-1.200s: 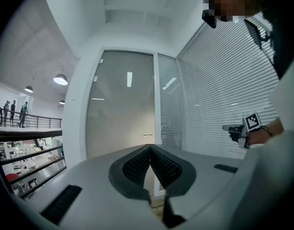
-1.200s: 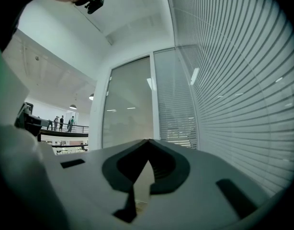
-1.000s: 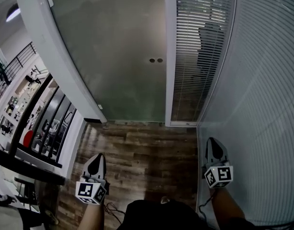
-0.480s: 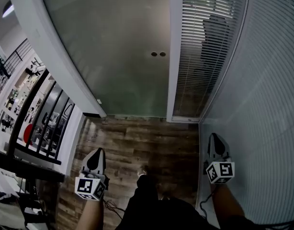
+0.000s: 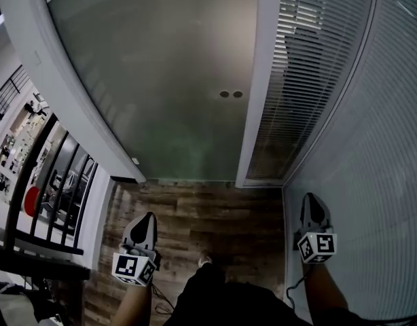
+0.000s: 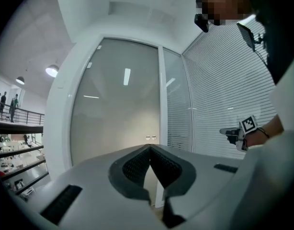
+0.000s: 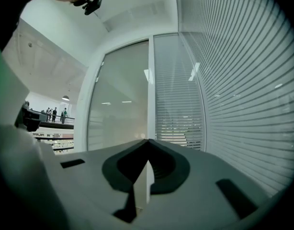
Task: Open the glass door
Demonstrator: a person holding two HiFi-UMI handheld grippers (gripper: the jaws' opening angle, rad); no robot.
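The frosted glass door stands closed ahead, with two small round fittings near its right edge beside the white frame post. My left gripper is held low over the wood floor, left of centre, well short of the door. Its jaws are shut with nothing between them. My right gripper hangs near the right wall, also shut and empty. In the left gripper view the door and its fittings lie straight beyond the left gripper. The right gripper faces the frame post.
A glass panel with blinds sits right of the post, and a ribbed wall runs along the right. A broad white curved frame and a dark railing bound the left. Wood floor leads to the door.
Both grippers and the camera have moved closer to the door, which fills more of the view. Both grippers stay shut and empty.
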